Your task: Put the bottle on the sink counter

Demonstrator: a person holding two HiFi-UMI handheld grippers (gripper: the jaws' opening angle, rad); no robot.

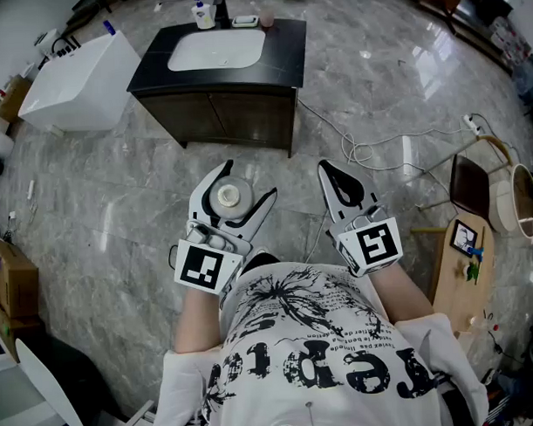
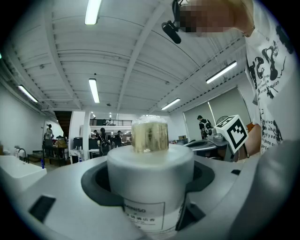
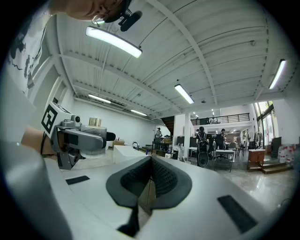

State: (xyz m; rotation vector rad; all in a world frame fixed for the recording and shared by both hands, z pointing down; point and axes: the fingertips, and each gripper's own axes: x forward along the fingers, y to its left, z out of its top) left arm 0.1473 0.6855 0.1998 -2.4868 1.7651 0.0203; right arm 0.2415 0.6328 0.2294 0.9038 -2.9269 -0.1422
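The left gripper (image 1: 246, 184) has its jaws spread wide and closed on the bottle (image 2: 150, 187). The dark pads (image 2: 96, 180) curve against the sides of its white body. A printed label sits low on the front of the bottle, and its golden cap (image 2: 150, 136) rises above the jaws. From the head view the cap faces upward, so the bottle seems to be roughly upright, though the angle makes that hard to judge.

Just beside it, the right gripper (image 3: 151, 161) holds nothing. Its two ribbed pads are pressed flat together. Both grippers are held out in front of the person's white printed shirt (image 1: 315, 354), above the grey marble floor (image 1: 117, 195).

The bottle is well apart from the sink cabinet (image 1: 237, 113), which stands farther ahead. The cabinet's dark tabletop (image 1: 282, 41) surrounds a white basin (image 1: 217, 50). A small white container (image 1: 204, 13) and a shallow dish (image 1: 245, 22) stand along its back edge.

A white box-shaped unit (image 1: 78, 74) stands to the left of the cabinet. White cables (image 1: 378, 147) trail over the floor to its right, and a wooden board (image 1: 456, 271) lies near the person's right side.
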